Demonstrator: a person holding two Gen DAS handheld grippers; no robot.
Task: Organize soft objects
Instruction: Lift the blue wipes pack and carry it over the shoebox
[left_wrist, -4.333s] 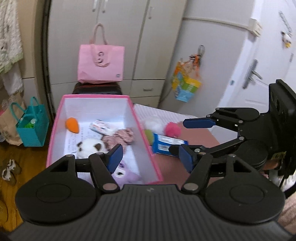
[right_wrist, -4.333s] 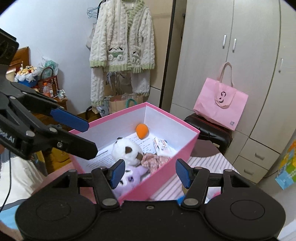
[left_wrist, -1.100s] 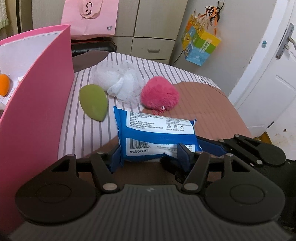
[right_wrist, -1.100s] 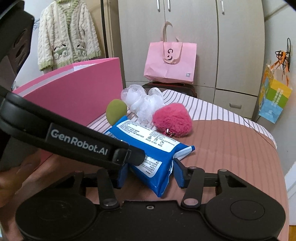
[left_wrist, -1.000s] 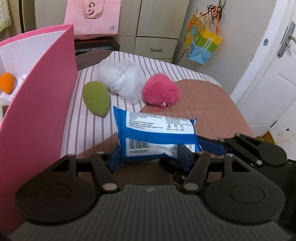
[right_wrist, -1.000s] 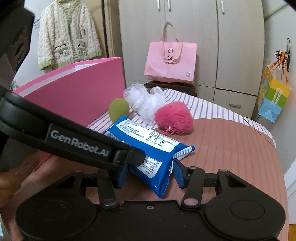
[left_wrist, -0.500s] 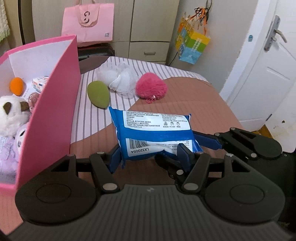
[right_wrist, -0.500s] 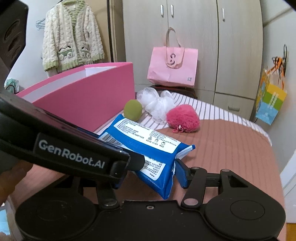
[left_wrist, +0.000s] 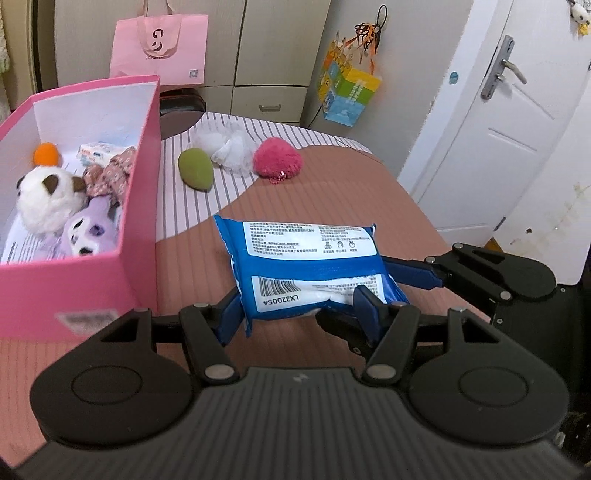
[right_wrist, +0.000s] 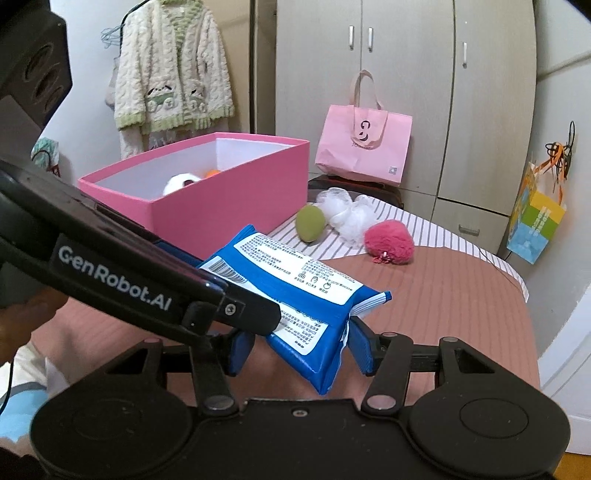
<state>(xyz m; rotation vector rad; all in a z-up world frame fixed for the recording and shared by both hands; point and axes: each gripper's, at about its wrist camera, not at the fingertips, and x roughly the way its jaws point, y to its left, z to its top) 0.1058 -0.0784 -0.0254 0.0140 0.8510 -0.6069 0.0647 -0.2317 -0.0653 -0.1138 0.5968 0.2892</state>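
A blue wipes pack (left_wrist: 306, 266) is held above the bed by both grippers. My left gripper (left_wrist: 299, 314) is shut on its near end. My right gripper (right_wrist: 301, 350) is shut on the same pack (right_wrist: 295, 295) from the other side. The pink box (left_wrist: 142, 206) stands to the left, holding a white panda plush (left_wrist: 44, 199), a purple plush (left_wrist: 88, 229), an orange ball (left_wrist: 46, 153) and floral cloth (left_wrist: 110, 177). On the bed beyond lie a green sponge (left_wrist: 195, 173), a white mesh pouf (left_wrist: 225, 147) and a pink fluffy heart (left_wrist: 277, 166).
A pink tote bag (left_wrist: 160, 48) stands at the wardrobe behind the box. A colourful bag (left_wrist: 349, 92) hangs on the wall. A white door (left_wrist: 498, 110) is at the right. A knitted cardigan (right_wrist: 170, 74) hangs behind the box in the right wrist view.
Both grippers have lifted the wipes pack off the bed and pulled back, so the box interior and more of the bed now show.
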